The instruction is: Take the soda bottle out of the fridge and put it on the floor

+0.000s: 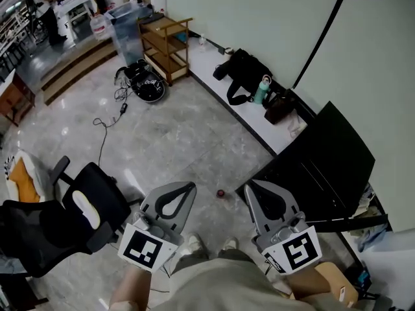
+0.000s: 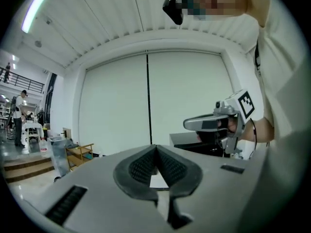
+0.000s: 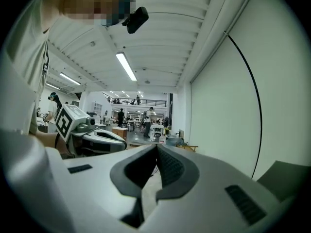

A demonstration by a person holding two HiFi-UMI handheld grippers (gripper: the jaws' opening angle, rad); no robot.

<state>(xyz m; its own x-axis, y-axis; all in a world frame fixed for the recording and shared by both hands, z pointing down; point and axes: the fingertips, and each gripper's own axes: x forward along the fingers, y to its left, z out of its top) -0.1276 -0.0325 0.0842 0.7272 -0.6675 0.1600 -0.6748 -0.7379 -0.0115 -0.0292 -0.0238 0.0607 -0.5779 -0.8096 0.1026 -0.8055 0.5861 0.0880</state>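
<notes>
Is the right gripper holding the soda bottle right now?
No, in the right gripper view the right gripper has its jaws closed together with nothing between them.

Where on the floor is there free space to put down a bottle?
The widest bare floor lies between the cable on the left and the white ledge on the right, beyond the small red object. It is crowded around the black chair and close to the black fridge.
</notes>
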